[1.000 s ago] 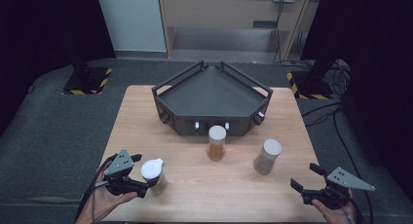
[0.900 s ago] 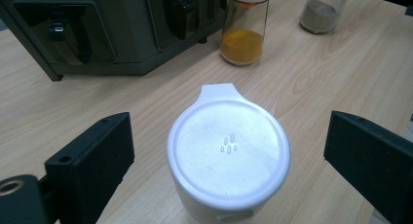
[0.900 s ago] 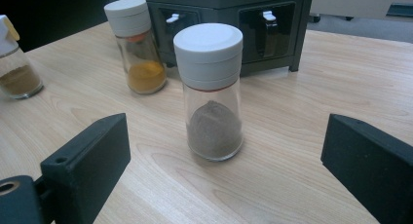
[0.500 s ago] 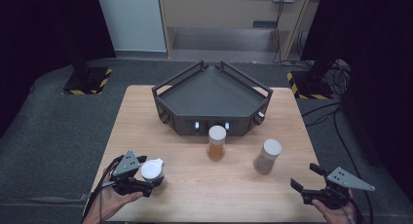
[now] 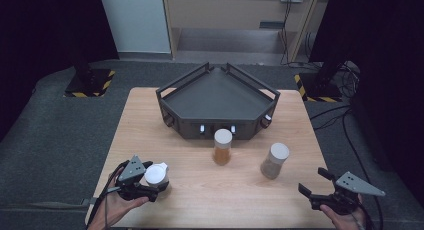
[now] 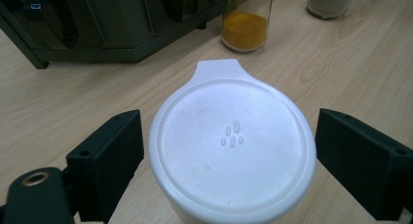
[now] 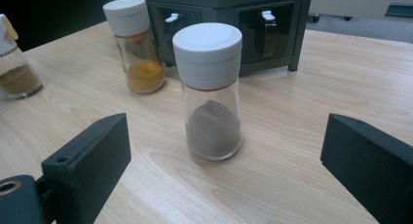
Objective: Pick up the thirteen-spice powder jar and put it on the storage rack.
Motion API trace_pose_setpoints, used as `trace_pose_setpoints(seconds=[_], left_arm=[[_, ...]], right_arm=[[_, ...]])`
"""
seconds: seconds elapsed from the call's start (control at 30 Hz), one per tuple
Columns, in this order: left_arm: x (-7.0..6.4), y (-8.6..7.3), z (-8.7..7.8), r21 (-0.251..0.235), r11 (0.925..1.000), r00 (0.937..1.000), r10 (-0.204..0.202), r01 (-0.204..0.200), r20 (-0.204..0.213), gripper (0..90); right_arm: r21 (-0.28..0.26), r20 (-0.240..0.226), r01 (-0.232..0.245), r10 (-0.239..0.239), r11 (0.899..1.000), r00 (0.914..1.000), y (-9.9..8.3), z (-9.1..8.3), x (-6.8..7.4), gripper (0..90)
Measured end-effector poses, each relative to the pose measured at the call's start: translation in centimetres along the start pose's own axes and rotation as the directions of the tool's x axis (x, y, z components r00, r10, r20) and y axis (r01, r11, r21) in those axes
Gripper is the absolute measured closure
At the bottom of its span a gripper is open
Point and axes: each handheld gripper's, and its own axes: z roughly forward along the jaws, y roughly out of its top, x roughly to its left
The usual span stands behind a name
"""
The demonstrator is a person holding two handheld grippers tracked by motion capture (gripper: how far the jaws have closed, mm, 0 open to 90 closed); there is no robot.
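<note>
Jar (image 6: 231, 151) between left gripper (image 6: 229, 165) jaws (level)

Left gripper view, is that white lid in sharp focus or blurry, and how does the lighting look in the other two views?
Left gripper view: the white lid is soft near its bottom edge, its embossed dots readable. High view: the wooden table is evenly lit, the surroundings dark. Right gripper view: the grey-powder jar is sharp, with a faint shadow.

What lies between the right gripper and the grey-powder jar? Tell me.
Bare tabletop: in the right gripper view, the right gripper faces the grey-powder jar with open jaws.
</note>
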Motion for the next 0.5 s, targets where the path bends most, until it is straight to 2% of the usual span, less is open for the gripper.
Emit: trace_pose_setpoints(seconds=[0.5], left_arm=[[-0.32,-0.50,-0.30,-0.020,0.9998,0.9997,0.008,-0.008,-0.021,25.0]], right_arm=[[0.001,0.001,0.003,-0.003,1.000,1.0000,0.01,0.02,0.02,4.8]])
